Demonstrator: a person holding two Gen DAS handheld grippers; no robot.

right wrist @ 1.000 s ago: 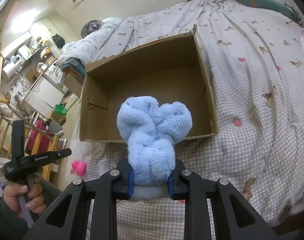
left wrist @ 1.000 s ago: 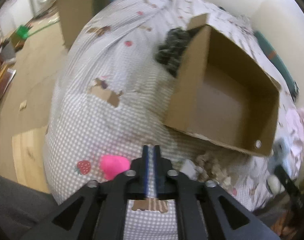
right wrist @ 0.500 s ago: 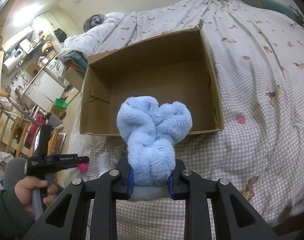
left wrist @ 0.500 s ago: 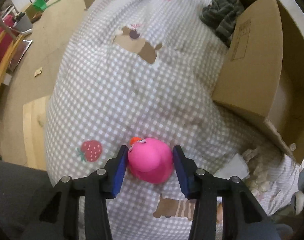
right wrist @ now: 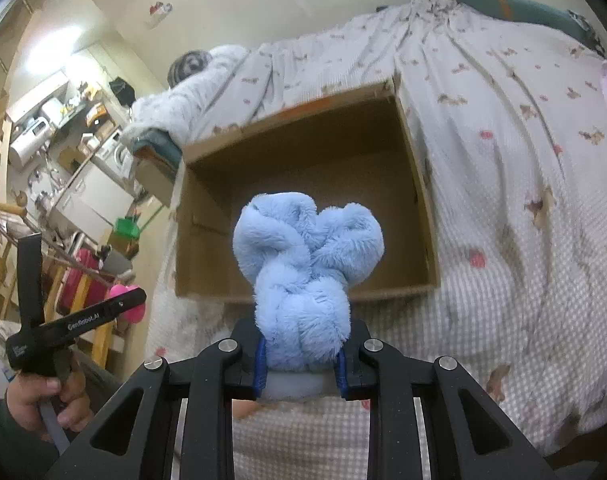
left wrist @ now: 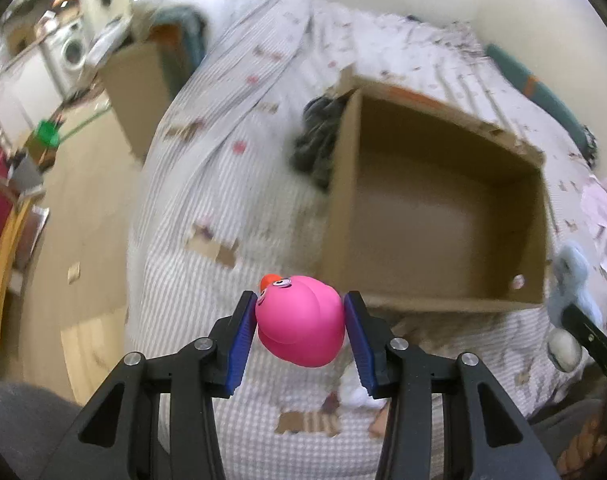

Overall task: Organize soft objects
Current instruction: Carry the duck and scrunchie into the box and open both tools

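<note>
The cardboard box sits on the bed, a dark bundle touching its left wall.

- The left wrist camera sits just behind the left gripper. It looks along the 2 fingers and down at the bed from above, very near the pink toy between them.
- The right wrist camera sits just behind the right gripper. It looks forward and down over the blue plush toy, which is very near.
- Both views share the open cardboard box on the bed.
- The right view sees the left gripper at its left side.
</note>
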